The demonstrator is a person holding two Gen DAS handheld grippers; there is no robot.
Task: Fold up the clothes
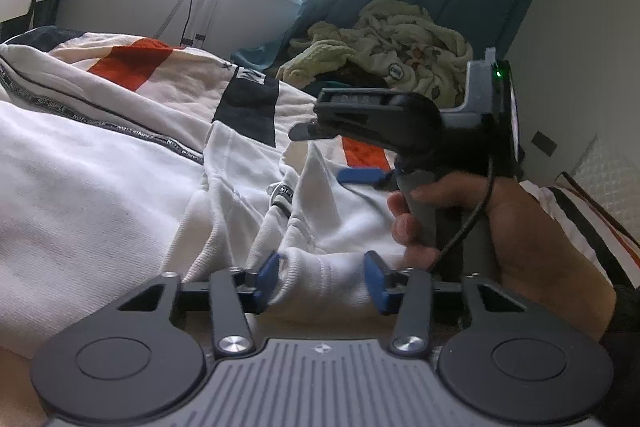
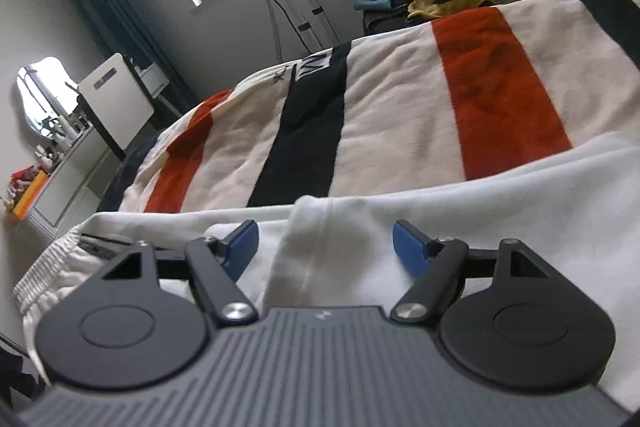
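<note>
On the striped bed, the soft, floppy white garment (image 1: 100, 187) bunches between the left gripper (image 1: 322, 281) fingers, apparently pinching its thick hem, while the right gripper (image 2: 325, 247) hovers open over a fold; hems offer surest hold.
</note>
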